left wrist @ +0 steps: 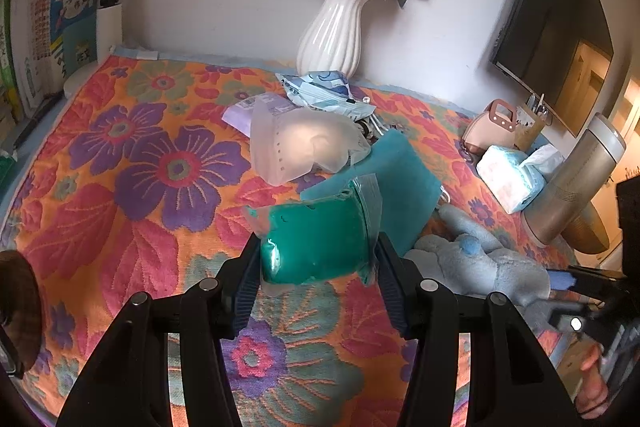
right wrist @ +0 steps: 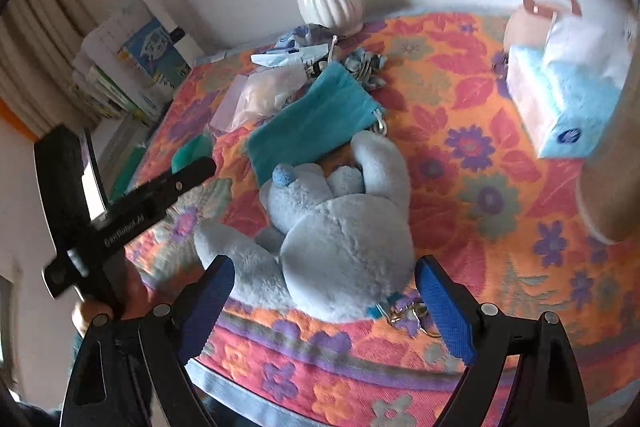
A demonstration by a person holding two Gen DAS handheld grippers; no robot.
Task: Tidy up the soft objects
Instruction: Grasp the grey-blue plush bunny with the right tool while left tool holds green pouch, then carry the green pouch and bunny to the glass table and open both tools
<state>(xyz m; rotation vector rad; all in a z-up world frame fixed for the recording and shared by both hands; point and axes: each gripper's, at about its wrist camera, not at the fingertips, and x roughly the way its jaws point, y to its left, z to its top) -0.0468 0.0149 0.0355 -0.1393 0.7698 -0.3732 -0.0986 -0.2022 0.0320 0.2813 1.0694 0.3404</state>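
Note:
My left gripper [left wrist: 318, 267] is shut on a green soft packet [left wrist: 316, 239] wrapped in clear plastic, held just above the flowered cloth [left wrist: 120, 187]. Behind it lie a teal fabric pouch [left wrist: 404, 179] and a clear bag with a white pad [left wrist: 304, 147]. A light blue plush toy [right wrist: 344, 227] lies near the table's front edge. My right gripper [right wrist: 326, 267] is open, with its blue pads [right wrist: 444, 307] on either side of the toy and not pressing on it. In the right wrist view the left gripper [right wrist: 192, 167] shows at the left with the green packet [right wrist: 192, 149].
A white vase [left wrist: 336, 27] with blue flowers stands at the back by the wall, a blue-and-white packet [left wrist: 324, 91] at its foot. A tissue pack [right wrist: 560, 95], a small pink bag [left wrist: 492, 127] and a metal flask [left wrist: 568, 187] stand on the right. Books [left wrist: 52, 39] line the left.

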